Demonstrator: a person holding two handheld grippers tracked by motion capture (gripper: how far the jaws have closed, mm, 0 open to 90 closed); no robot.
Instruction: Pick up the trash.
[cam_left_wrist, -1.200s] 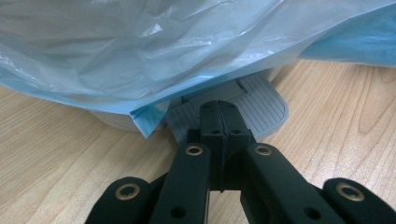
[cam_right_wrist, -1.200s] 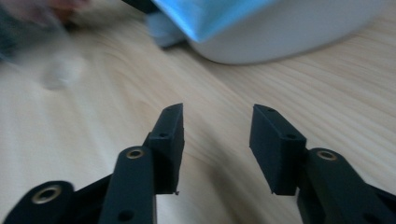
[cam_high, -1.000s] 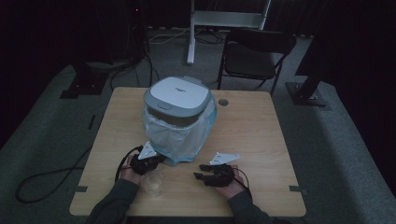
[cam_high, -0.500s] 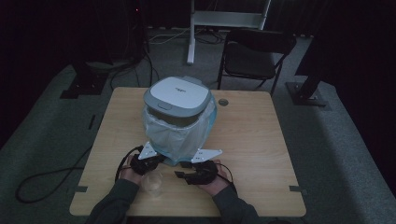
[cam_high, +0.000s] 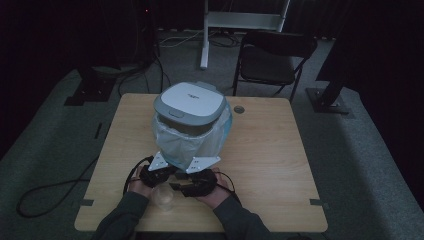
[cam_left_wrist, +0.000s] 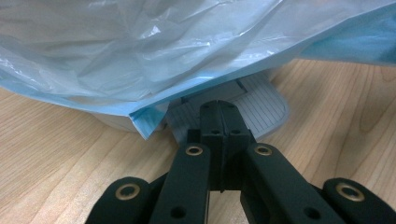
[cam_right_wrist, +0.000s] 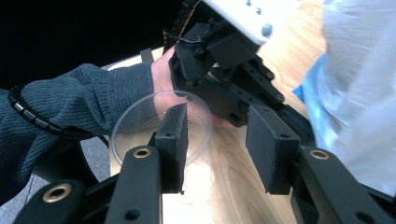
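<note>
A small clear plastic cup (cam_high: 164, 198) stands upright on the pale wooden tabletop (cam_high: 270, 150) near its front edge, between the person's two hands. It looks very light and thin-walled, so I judge it would flex or crack under a hard squeeze and skid on the smooth wood; a gentle pinch across its rim seems the best hold. The right hand-held gripper (cam_right_wrist: 219, 140) has its jaws spread apart, one jaw in front of the cup's rim, gripping nothing. The left hand-held gripper (cam_left_wrist: 223, 116) has its jaws pressed together on nothing, aimed at the grey ribbed foot pedal (cam_left_wrist: 261, 105) of the bin. The white-lidded grey pedal bin (cam_high: 192, 102) sits mid-table, its pale blue plastic liner bag (cam_high: 175, 145) draped outside (soft, crinkly, easily snagged). Count: one cup, one bin, one liner, two grippers.
</note>
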